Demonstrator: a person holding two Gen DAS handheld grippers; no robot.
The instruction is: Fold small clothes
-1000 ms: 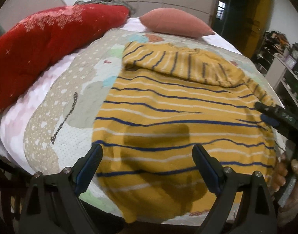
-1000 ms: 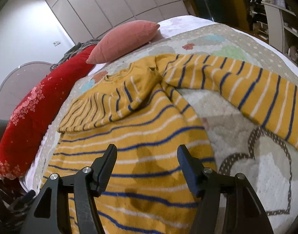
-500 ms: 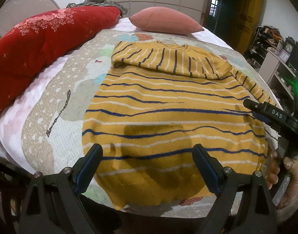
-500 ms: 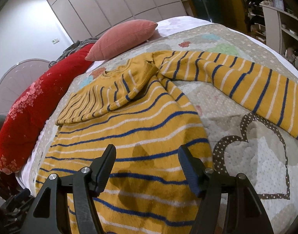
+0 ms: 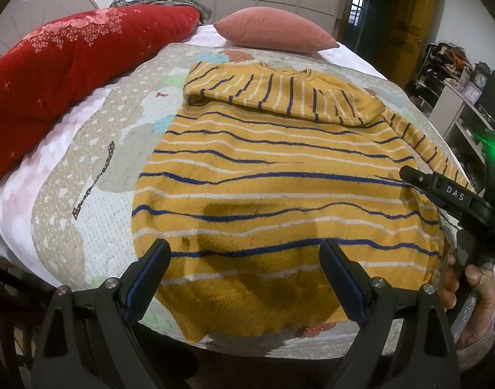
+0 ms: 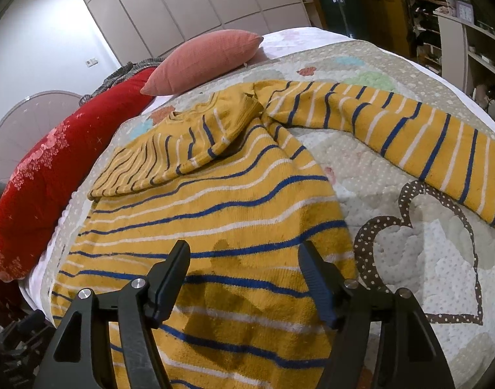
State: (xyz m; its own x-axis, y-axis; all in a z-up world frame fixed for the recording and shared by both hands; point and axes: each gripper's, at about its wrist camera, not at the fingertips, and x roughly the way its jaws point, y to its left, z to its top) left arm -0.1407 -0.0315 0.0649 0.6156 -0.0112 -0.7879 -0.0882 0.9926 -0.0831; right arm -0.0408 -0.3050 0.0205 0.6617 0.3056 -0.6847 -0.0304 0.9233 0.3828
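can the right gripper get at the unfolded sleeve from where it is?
Probably yes. The right gripper is open over the sweater's body, and the outstretched sleeve lies flat on the quilt to its right, nothing between.

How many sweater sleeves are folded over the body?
1: the left sleeve lies folded across the sweater chest; the right sleeve stretches out on the quilt.

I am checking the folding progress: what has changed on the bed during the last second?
Both claws, left and right, drew back from the yellow striped sweater, so more of its hem and the quilt shows. Both stayed open, gripping nothing. The sweater did not move: one sleeve folded across the chest, the other sleeve stretched out.
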